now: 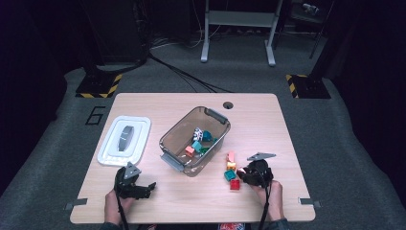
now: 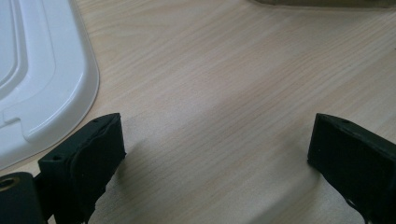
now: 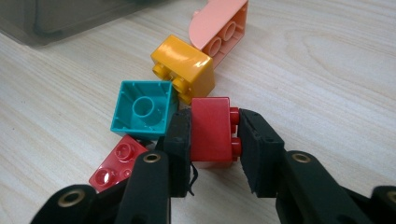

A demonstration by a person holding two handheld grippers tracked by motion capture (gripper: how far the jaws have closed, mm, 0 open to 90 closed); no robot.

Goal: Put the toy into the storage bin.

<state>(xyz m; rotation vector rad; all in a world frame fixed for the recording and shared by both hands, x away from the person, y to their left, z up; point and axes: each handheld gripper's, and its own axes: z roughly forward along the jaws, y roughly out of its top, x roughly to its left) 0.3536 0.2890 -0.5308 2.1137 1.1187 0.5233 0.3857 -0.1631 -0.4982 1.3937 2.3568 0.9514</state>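
My right gripper (image 3: 212, 135) is shut on a red brick (image 3: 211, 128); its pads press the brick's smooth side and its studded side. Around that brick lie a teal brick (image 3: 144, 109) turned hollow side up, a yellow brick (image 3: 184, 63), a pink brick (image 3: 224, 23) and a second red brick (image 3: 116, 161) under the left jaw. In the high view the right gripper (image 1: 242, 173) is at this small pile, right of the clear bin (image 1: 167, 139). My left gripper (image 2: 217, 135) stands open over bare wood, nothing between its jaws, at the table's front left (image 1: 149, 188).
The clear bin holds several bricks (image 1: 197, 141) and sits mid-table. A white lid (image 1: 124, 139) lies left of it, its edge (image 2: 42, 70) close to my left gripper. The table's front edge (image 1: 191, 221) runs just behind both hands.
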